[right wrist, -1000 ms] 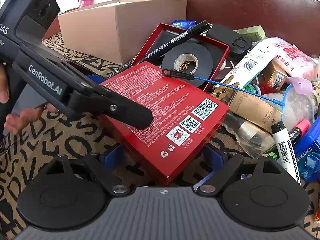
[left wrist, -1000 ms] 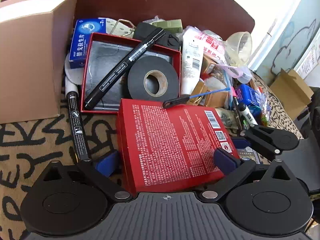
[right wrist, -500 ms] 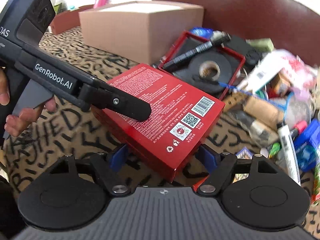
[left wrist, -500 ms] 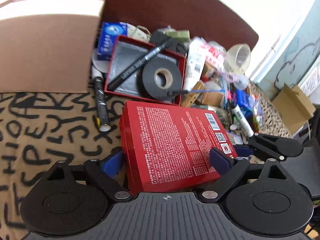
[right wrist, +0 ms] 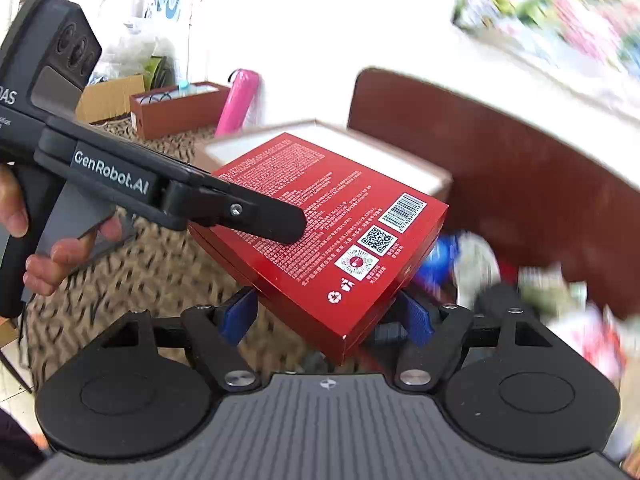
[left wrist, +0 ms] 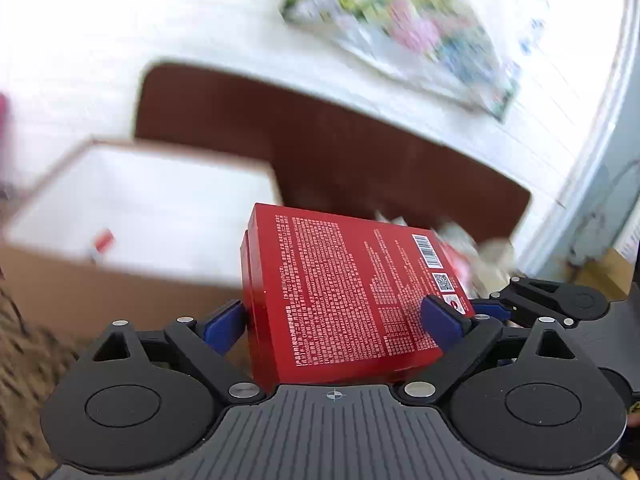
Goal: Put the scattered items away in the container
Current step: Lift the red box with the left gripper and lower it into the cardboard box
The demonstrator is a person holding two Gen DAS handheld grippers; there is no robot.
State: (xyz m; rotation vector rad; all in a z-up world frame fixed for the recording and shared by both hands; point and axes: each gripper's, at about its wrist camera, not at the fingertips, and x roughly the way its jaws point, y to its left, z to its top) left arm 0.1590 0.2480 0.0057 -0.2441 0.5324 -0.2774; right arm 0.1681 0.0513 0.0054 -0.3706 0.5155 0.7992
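Both grippers hold one flat red box, printed with white text and a barcode, lifted clear of the patterned cloth. My left gripper is shut on its near edge. My right gripper is shut on its corner; the box tilts up there. The left gripper's body and upper finger lie across the box in the right wrist view. The open cardboard container stands behind and left of the box; its rim shows past the box in the right wrist view.
A dark brown chair back stands behind the container. Blurred clutter lies at the right on the patterned cloth. A brown tray and a pink bottle stand far left. A small red item lies inside the container.
Both grippers have lifted the red box off the cloth and swung it up and left toward the cardboard container. The clutter has dropped out of view; the views are motion-blurred.
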